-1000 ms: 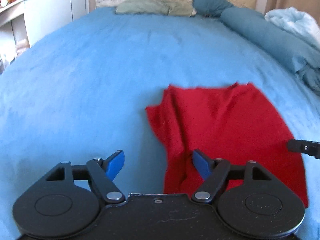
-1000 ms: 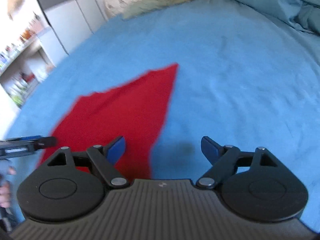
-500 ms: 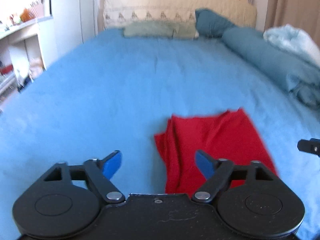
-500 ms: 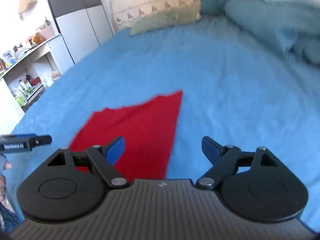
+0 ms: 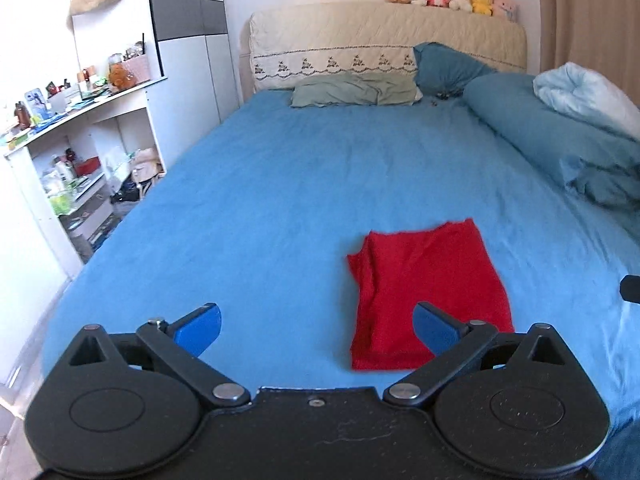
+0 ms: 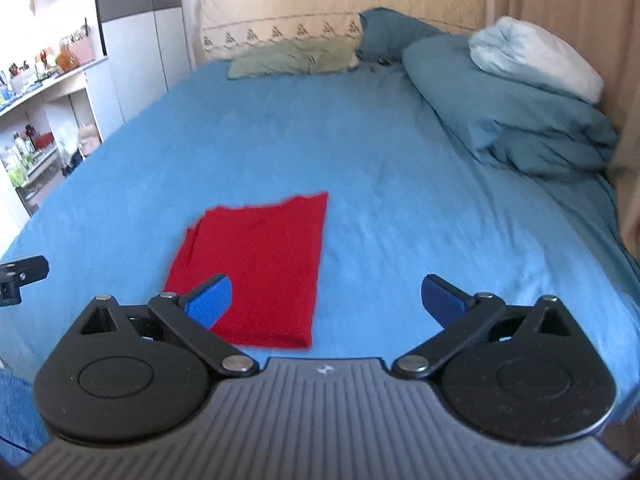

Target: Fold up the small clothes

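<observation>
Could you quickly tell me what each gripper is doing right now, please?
Left gripper: open, holding nothing.
Right gripper: open, holding nothing; the red cloth lies free on the bed.

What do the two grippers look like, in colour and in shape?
Both the left gripper and the right gripper have black round discs, black linkage bars with silver pivot pins and blue fingertips. The left body is smooth, scratched black; the right body is ribbed grey with a small white mark. No cables or sleeves show.

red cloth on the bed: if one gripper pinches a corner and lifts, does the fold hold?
Probably not. The red cloth looks thin and limp, with soft creases along its left edge, so it would likely drape and unfold. It lies flat on the blue sheet; likely light, dragging rather than sliding.
</observation>
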The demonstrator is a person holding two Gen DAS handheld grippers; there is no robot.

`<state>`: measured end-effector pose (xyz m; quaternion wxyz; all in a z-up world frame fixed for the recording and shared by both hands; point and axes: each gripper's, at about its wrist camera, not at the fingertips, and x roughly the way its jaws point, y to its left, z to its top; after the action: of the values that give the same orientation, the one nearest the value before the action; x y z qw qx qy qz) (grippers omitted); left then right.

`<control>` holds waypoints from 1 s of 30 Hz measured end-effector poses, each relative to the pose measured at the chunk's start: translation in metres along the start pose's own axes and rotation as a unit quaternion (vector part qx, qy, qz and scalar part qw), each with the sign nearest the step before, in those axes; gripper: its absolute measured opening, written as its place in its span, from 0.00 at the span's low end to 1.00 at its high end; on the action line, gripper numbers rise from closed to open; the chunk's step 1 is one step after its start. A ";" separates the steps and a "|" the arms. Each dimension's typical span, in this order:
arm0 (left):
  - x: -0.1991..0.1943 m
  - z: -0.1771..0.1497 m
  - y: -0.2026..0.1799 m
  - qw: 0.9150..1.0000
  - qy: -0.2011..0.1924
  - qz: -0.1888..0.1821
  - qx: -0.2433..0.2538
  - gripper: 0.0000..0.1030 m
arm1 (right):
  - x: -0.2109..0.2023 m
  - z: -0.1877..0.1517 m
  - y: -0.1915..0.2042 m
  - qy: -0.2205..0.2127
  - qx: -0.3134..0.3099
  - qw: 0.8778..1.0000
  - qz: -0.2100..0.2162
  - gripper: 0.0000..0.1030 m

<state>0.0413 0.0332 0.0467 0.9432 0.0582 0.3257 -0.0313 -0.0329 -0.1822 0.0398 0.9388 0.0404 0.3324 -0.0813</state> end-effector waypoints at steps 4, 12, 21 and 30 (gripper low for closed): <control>-0.007 -0.021 -0.003 1.000 0.010 -0.002 -0.001 1.00 | -0.008 -0.024 -0.001 0.020 -0.002 1.000 -0.008 1.00; -0.011 -0.041 -0.018 0.999 0.025 -0.014 0.017 1.00 | -0.010 -0.055 0.001 0.049 -0.002 0.999 -0.011 1.00; -0.011 -0.043 -0.026 0.999 0.014 -0.015 0.033 1.00 | -0.010 -0.057 -0.003 0.054 0.001 0.998 -0.016 1.00; -0.010 -0.043 -0.025 0.999 0.010 -0.019 0.037 1.00 | -0.010 -0.057 -0.004 0.057 0.004 0.998 -0.017 1.00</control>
<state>0.0049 0.0138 0.0166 0.9363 0.0870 0.3348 -0.0601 -0.0759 -0.1772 0.0016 0.9166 0.0426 0.3857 -0.0964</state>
